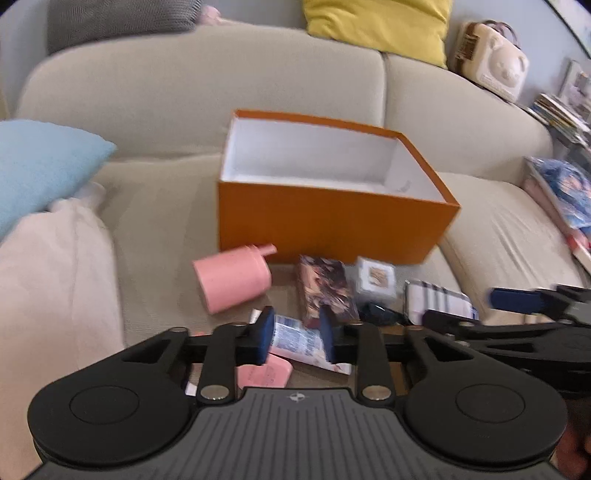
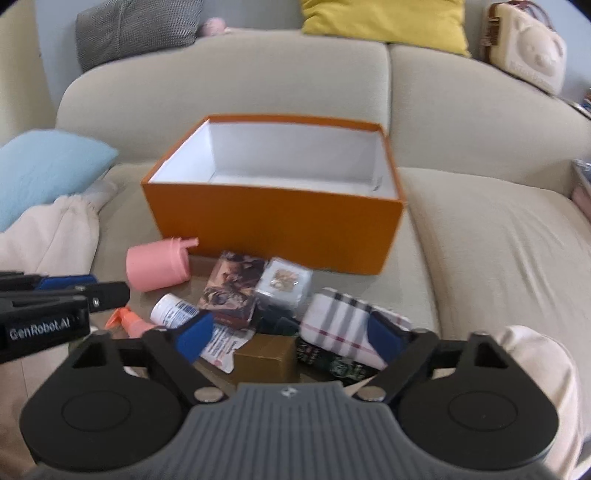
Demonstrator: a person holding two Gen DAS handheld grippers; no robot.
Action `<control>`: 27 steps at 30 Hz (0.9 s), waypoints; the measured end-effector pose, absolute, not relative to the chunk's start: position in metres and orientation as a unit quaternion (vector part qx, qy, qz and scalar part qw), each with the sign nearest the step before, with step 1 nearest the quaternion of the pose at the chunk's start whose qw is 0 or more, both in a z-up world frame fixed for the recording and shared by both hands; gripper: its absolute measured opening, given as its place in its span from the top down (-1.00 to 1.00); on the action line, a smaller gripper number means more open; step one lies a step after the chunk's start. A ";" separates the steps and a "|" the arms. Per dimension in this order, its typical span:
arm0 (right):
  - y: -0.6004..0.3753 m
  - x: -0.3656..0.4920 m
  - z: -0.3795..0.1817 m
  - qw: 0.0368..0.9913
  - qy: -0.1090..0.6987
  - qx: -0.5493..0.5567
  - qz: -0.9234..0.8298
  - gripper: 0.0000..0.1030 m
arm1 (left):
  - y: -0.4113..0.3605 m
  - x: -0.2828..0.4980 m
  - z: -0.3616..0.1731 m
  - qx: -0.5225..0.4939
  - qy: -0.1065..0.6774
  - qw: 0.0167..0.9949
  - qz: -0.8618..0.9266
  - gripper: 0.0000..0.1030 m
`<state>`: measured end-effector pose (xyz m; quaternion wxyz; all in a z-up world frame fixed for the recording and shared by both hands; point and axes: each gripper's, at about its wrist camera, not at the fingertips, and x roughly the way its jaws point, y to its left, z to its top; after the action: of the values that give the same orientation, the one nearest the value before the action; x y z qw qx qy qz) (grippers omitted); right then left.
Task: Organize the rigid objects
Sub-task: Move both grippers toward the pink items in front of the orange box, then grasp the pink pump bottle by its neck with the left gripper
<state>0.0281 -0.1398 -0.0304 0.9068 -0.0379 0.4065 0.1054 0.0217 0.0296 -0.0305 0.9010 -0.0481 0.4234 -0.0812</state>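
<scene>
Sofa (image 2: 480,240); empty box (image 2: 273,229) at 12 o'clock; clutter pile (image 2: 258,302) at 6. Right gripper (image 2: 291,334) wide, holding nothing; left gripper (image 1: 297,338) part-open around a packet (image 1: 295,341), grip uncertain. Risk: crowded items snagging, toppling.

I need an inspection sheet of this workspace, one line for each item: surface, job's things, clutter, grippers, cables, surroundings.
Surface: beige sofa seat; items lie on it in front of the box.
Job's things: orange box, open, nothing seen inside; pink cup on its side; white bottle; picture box; small clear case; checked pouch; brown box.
Clutter: orange sprayer, printed packet, in one loose pile.
Grippers: left hand-held gripper partly closed over the packet, contact unclear; right hand-held gripper open wide above the pile.
Cables: nothing seen.
Surroundings: blue cushion, yellow cushion, grey cushion, bear bag, pale blanket.
</scene>
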 end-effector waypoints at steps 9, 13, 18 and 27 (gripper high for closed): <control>-0.114 0.066 -0.057 0.871 0.458 -0.020 0.177 0.08 | 0.044 0.050 -0.043 -0.024 0.456 0.882 -0.120 0.41; -0.101 0.081 -0.070 0.852 0.483 -0.012 0.201 0.26 | 0.054 0.065 -0.056 -0.030 0.493 0.860 -0.125 0.41; -0.083 0.095 -0.087 0.832 0.508 -0.012 0.224 0.31 | 0.063 0.073 -0.073 -0.005 0.542 0.832 -0.115 0.41; -0.054 0.102 -0.107 0.800 0.533 -0.037 0.272 0.48 | 0.105 0.076 -0.104 -0.180 0.601 0.779 0.000 0.11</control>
<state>0.1024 -0.0540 -0.1069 0.8003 -0.0373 0.5329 0.2724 0.0756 0.1054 -0.1039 0.7790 -0.1797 0.6007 -0.0002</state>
